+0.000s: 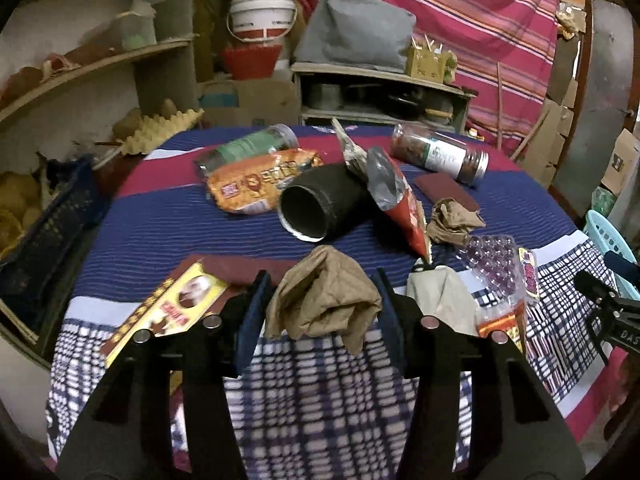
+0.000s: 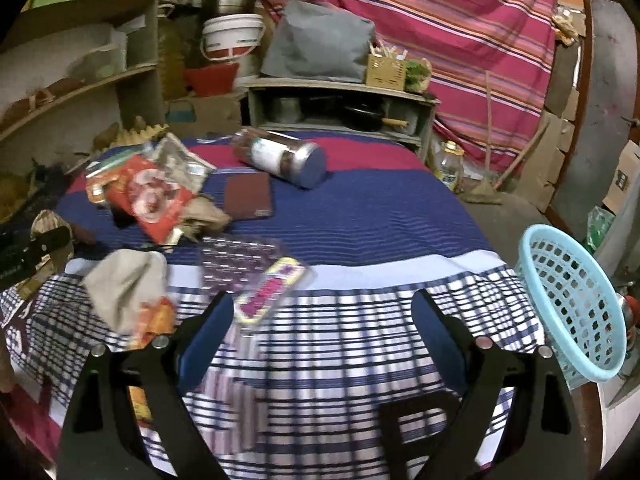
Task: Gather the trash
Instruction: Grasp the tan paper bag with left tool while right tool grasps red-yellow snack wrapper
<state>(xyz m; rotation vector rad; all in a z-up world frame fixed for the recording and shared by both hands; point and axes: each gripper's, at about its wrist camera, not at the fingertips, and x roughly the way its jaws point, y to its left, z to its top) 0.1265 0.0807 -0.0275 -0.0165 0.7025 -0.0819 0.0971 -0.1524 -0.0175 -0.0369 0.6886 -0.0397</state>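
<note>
Two wrist fisheyes, side by side, looking low across one cluttered table

The left view sits close over the near edge of the cloth [image 1: 168, 224], facing the shelves [image 1: 100, 64] and striped curtain [image 1: 472, 20], with litter right at its fingers. The right view looks the same way from further right, taking in the basket [image 2: 572, 304] at the table's edge. Both share the jar [image 1: 440, 152] [image 2: 280, 156], blister pack [image 1: 496, 264] [image 2: 240, 260] and bucket [image 1: 262, 16] [image 2: 234, 36].
</note>
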